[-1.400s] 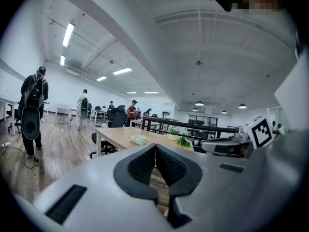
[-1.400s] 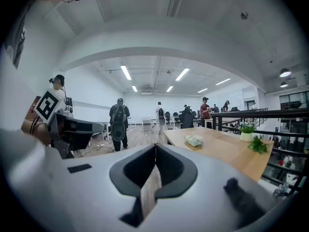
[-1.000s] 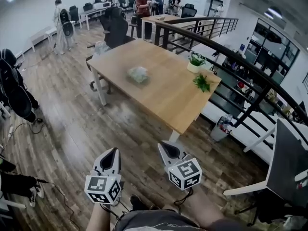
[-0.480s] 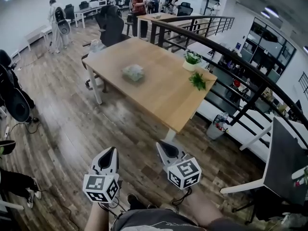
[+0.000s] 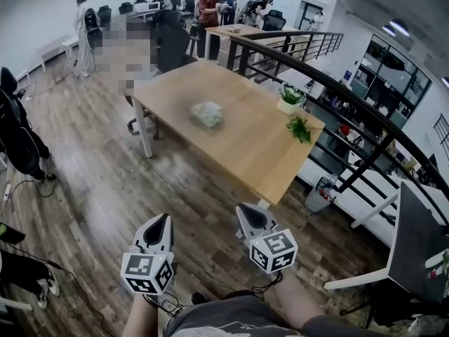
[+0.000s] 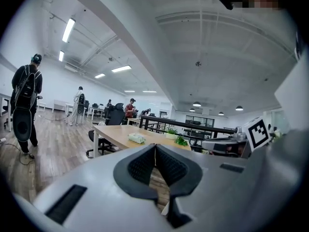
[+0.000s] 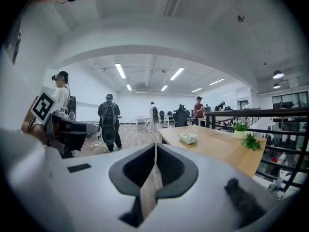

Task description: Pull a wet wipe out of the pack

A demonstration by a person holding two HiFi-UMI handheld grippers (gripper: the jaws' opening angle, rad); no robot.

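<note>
On the wooden table [image 5: 242, 146], near its middle, the wet wipe pack [image 5: 206, 114] is seen lying flat, untouched. A potted plant [image 5: 289, 95] and a green sprig [image 5: 298, 128] are set by the railing-side edge. The left gripper [image 5: 165, 218] and right gripper [image 5: 243, 208] are held over the floor, well apart from the table, jaws pressed together, nothing clamped.

Wet wipe pack [image 5: 206, 114] too small to show its opening, dark-topped desk [image 5: 421, 230] cut off by right edge
</note>
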